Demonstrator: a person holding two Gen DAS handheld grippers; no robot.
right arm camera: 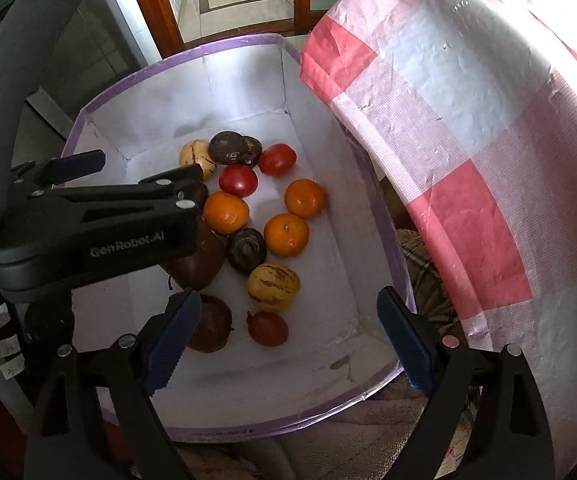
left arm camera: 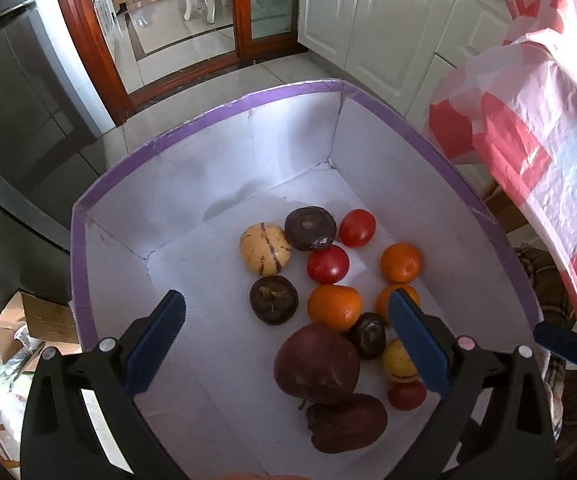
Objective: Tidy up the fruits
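We hold both grippers empty and spread wide — left gripper (left arm camera: pixel 288 344), right gripper (right arm camera: pixel 288 336) — above the box (left arm camera: pixel 192 128). The fruits (right arm camera: pixel 256 216) all lie mixed on its floor; this fits fruit just gathered in, or fruit waiting to be sorted.

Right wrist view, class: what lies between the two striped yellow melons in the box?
In the right wrist view, a dark brown round fruit and an orange lie between the far melon and the near melon.

Pink/white checked cloth (right arm camera: pixel 468 128) at right, white cabinets (left arm camera: pixel 376 28) & wooden door frame (left arm camera: pixel 88 40) behind.
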